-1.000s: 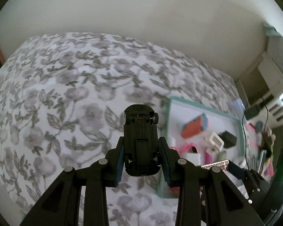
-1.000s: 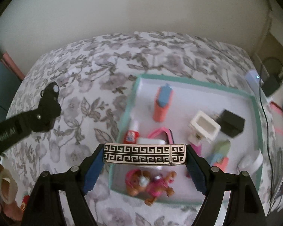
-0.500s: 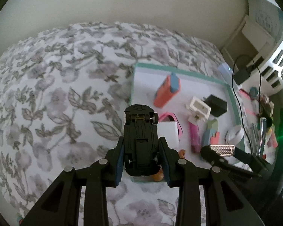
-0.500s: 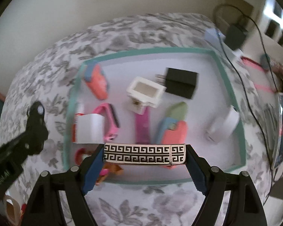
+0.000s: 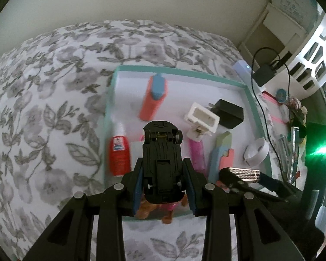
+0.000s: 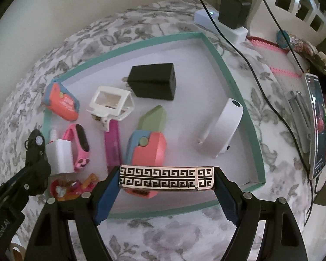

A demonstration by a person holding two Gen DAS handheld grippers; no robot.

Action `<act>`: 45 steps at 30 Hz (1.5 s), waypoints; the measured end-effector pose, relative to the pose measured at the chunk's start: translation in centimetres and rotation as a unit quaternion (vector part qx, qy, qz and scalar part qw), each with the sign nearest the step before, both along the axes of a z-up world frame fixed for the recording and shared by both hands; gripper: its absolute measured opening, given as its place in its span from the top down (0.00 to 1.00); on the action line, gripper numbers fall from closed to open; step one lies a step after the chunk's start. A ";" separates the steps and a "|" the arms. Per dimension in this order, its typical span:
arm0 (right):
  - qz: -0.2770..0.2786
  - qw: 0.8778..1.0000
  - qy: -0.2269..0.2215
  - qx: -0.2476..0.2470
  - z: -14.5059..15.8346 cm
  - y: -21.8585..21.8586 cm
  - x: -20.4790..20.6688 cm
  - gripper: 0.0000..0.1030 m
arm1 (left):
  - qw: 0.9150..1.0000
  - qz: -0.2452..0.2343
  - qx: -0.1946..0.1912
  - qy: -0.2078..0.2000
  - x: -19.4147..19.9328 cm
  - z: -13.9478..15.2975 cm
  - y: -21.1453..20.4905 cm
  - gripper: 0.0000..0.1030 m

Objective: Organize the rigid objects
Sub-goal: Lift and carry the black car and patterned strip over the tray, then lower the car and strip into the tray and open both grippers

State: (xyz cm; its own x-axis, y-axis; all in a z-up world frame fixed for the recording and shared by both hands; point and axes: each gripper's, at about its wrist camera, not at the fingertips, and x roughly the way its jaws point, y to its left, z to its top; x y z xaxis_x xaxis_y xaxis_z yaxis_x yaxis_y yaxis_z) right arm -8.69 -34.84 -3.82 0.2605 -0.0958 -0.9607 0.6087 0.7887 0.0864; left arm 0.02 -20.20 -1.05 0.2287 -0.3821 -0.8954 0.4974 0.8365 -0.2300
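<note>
Step in hand: transport to the teal-rimmed white tray [image 6: 241,100] on the floral bed.

1. Left hand-held gripper [image 5: 163,180] is clamped on the black toy car [image 5: 162,161], above the tray's 7 o'clock corner.
2. Right hand-held gripper [image 6: 166,179] is clamped on the flat key-patterned metal bar [image 6: 166,178], above the 6 o'clock rim.

Next move likely requires lowering each item onto bare tray floor, then parting the fingers.

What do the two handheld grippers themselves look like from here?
Both match: the left gripper and right gripper have matte black, angular fingers with triangular cut-outs and small silver screw heads. Blue ribbed pads line the fingers' inner faces. White lettering marks the left gripper's body in the right wrist view.
</note>
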 end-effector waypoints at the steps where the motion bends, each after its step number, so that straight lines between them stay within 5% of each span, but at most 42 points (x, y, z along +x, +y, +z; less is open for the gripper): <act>1: 0.000 1.000 0.001 0.000 -0.1 -0.1 0.0 0.19 | 1.000 -0.003 0.000 -0.002 -0.1 0.0 -0.3 0.65; 15: 0.004 1.000 0.003 0.001 -0.6 -0.2 0.4 0.19 | 1.000 -0.014 -0.006 0.007 0.0 -0.7 -1.7 0.65; 19: 0.007 1.000 -0.001 0.001 -0.4 -0.1 0.3 0.19 | 1.000 -0.007 -0.007 0.007 0.2 -0.5 -1.2 0.56; 28: 0.024 1.000 -0.007 0.000 -0.1 0.4 0.4 0.19 | 1.000 0.024 -0.013 0.006 0.9 0.2 1.0 0.53; 37: 0.039 0.999 -0.015 -0.013 0.0 0.9 0.6 0.16 | 0.996 0.084 0.034 -0.019 2.7 0.3 5.2 0.29; 40: 0.044 0.999 -0.019 -0.019 0.1 1.3 0.7 0.13 | 0.993 0.104 0.050 -0.031 3.1 0.3 6.9 0.28; 43: 0.049 0.998 -0.025 -0.023 0.3 1.6 0.6 0.12 | 0.991 0.119 0.057 -0.033 3.3 0.0 8.3 0.13; 45: 0.050 0.998 -0.030 -0.022 0.4 1.9 0.7 0.00 | 0.990 0.128 0.058 -0.035 3.3 -0.1 9.2 0.11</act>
